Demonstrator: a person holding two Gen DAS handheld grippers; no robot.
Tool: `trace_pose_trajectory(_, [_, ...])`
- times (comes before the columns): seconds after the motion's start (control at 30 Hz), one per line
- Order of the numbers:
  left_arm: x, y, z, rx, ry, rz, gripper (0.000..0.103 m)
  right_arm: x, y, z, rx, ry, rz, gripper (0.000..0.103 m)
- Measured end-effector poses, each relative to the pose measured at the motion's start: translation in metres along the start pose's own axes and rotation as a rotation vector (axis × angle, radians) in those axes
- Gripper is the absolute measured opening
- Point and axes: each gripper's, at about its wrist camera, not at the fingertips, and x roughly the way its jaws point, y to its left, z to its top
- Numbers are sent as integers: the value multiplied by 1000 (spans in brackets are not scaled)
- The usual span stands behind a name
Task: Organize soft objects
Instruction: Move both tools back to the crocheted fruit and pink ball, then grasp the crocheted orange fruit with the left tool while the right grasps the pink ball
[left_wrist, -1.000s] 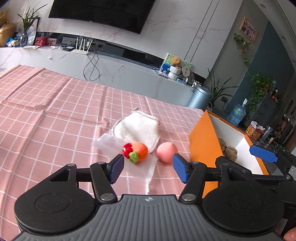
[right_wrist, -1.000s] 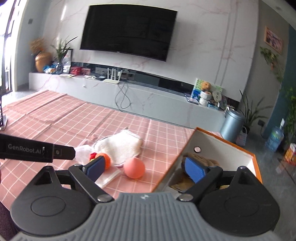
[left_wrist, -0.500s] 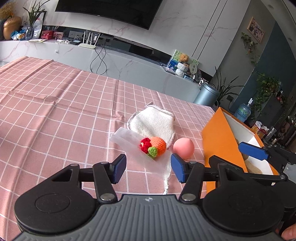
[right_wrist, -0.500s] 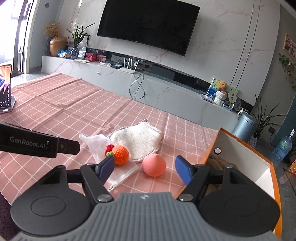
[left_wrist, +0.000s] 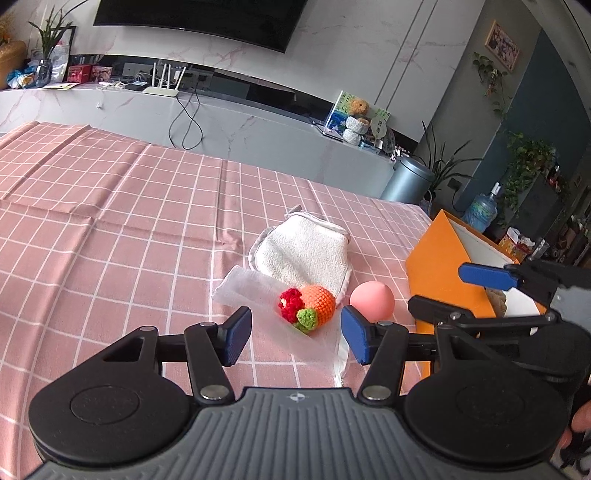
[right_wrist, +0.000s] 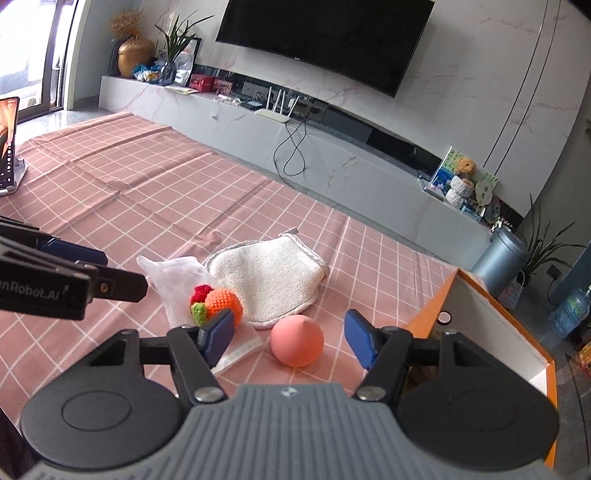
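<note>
An orange crochet ball with red and green bits (left_wrist: 309, 303) (right_wrist: 216, 303) lies on a clear plastic bag (left_wrist: 255, 291) (right_wrist: 173, 280) on the pink checked tablecloth. A white terry cloth (left_wrist: 301, 254) (right_wrist: 267, 275) lies behind it. A pink ball (left_wrist: 371, 300) (right_wrist: 296, 345) sits to its right. My left gripper (left_wrist: 297, 334) is open and empty, just short of the crochet ball. My right gripper (right_wrist: 290, 341) is open and empty, with the pink ball between its jaws' line. An orange box (left_wrist: 439, 269) (right_wrist: 491, 325) stands at the right with a brown plush toy inside (left_wrist: 496, 301).
The tablecloth (left_wrist: 110, 221) stretches left and back. The right gripper's finger (left_wrist: 487, 276) shows over the box in the left wrist view. A phone on a stand (right_wrist: 7, 147) stands at the far left table edge. A TV cabinet runs behind the table.
Both grippers have moved left and closer to the objects. The right gripper left the box and now frames the pink ball. Both stay open.
</note>
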Motion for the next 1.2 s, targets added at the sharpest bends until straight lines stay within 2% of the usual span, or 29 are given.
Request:
trace_pose_trajectory(0.4, [27,5,14,79,40,-31,67,52,-27,27,3,163,118,57])
trace_pose_trajectory(0.67, [53,-5,17,166,89,-68,68,81,-35,42,-26,226,151,55])
trace_pose_trajectory(0.83, [74,-14,16,216,131,-78,70,102,-40,45,-59,307,184,55])
trace_pose_trajectory(1.07, [94,-23,16,284,158,-56,71,129,-40,41,-74,434,228,55])
trace_pose_trajectory(1.2, [101,-24,15,298,164,-40,71,139,-37,37,-83,472,240,55])
